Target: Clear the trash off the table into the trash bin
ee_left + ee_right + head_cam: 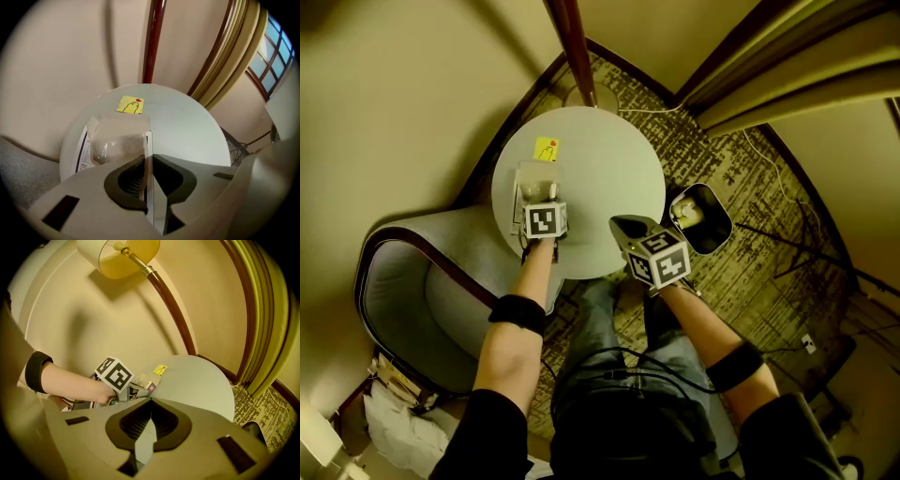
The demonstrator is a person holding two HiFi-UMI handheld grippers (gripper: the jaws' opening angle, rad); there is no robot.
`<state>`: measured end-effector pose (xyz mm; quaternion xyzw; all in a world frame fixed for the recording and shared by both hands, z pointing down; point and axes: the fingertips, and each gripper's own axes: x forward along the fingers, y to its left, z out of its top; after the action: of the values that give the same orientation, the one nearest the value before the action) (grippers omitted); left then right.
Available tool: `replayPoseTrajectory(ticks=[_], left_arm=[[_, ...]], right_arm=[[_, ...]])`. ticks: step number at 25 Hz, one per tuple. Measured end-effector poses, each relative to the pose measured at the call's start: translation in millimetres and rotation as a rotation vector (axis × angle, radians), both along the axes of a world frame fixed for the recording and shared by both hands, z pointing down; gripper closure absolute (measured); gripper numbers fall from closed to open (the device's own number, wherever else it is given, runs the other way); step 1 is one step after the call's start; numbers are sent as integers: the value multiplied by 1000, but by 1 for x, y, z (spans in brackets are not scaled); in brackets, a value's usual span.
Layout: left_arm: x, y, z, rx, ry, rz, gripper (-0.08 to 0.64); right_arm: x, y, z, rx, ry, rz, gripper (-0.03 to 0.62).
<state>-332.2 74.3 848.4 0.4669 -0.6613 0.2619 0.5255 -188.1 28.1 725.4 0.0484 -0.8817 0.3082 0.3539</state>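
one packet (119,140) tight in left gripper (149,161)

**Head view:** I look steeply down from high above the round table (609,169). **Left gripper view:** close over the tabletop, facing the far wall (70,61). **Right gripper view:** from the table's near side, angled across it. All three views share the tabletop and the yellow note (546,148).

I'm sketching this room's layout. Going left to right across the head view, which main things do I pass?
Grey armchair → left gripper → right gripper → black trash bin.
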Motion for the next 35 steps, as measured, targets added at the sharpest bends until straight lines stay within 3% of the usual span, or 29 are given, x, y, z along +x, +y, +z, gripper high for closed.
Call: replayPoseTrajectory(ticks=[11,24,35], left_arm=[[7,14,-58,99,5,-82,520],[63,14,-214,462,116,-243,520],[125,24,-309,680,237,-393,523]], right_arm=[[7,8,-21,-9,-2,-16,592],[9,5,-106,57,-69,-91,592],[52,-4,-164,90,-107,-85,592]])
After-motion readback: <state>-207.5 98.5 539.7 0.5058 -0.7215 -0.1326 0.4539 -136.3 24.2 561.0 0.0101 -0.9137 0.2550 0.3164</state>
